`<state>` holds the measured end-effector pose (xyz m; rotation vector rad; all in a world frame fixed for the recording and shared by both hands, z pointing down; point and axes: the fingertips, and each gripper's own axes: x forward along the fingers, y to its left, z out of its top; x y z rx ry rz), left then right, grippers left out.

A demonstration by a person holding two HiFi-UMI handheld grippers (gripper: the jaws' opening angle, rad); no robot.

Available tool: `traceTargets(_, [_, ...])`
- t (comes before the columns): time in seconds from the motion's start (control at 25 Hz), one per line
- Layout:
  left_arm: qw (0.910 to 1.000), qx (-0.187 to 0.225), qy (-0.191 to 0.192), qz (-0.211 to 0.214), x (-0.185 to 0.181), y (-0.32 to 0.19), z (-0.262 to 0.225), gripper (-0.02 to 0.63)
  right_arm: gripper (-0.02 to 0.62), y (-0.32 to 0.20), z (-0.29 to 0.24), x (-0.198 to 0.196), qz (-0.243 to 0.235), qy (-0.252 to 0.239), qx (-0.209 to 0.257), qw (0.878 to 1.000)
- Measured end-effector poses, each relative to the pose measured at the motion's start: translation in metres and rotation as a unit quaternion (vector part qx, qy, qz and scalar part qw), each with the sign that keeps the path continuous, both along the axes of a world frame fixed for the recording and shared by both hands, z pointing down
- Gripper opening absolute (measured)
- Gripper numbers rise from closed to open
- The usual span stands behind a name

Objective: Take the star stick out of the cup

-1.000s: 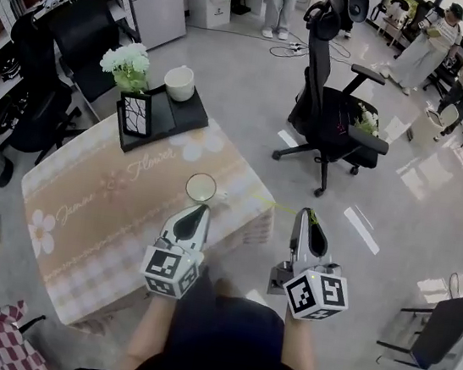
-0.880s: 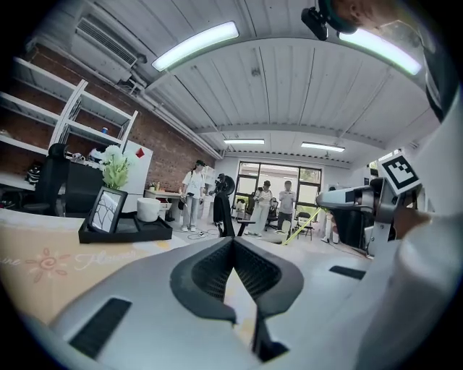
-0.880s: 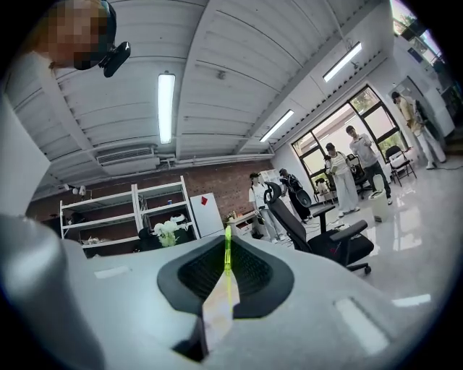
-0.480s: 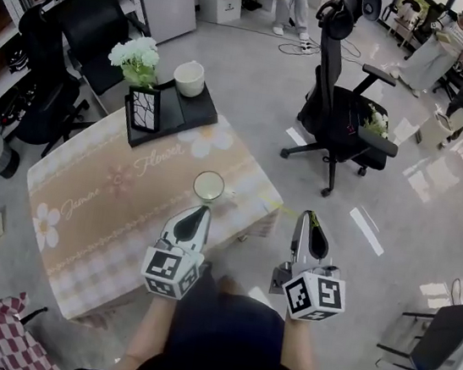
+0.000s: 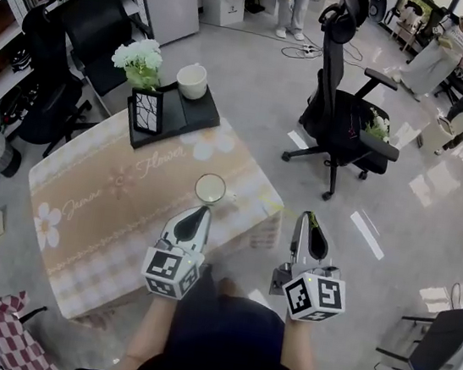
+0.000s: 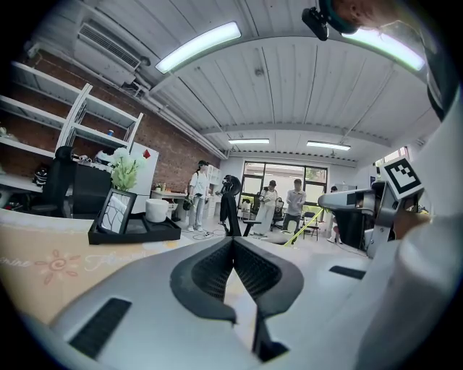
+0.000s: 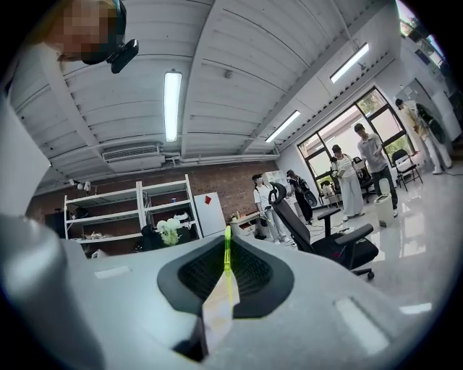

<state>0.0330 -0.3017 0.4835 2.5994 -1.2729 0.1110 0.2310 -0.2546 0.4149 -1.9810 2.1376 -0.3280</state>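
Table (image 5: 80,227): flowered cloth, cup (image 5: 210,188) upright near its edge
Left gripper (image 5: 202,212): jaws together, empty, near cup
Right gripper (image 5: 307,218): jaws pinching green star stick (image 7: 227,264), off table, clear of cup

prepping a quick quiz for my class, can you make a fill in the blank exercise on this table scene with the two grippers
1. The right gripper has its jaws shut on a thin ___ stick.
2. The glass cup stands on the table, just ahead of the ___ gripper.
3. The flowers behind the picture frame are ___.

Missing words: green; left; white
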Motion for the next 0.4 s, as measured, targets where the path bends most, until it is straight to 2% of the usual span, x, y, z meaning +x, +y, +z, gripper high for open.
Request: traceTargets(0.4, [1.0000, 0.003, 0.003, -0.004, 0.0062, -0.0032, -0.0010, 0.009, 0.015, -0.0016, 0.0005, 0.0028, -0.009, -0.003, 0.001, 1.000])
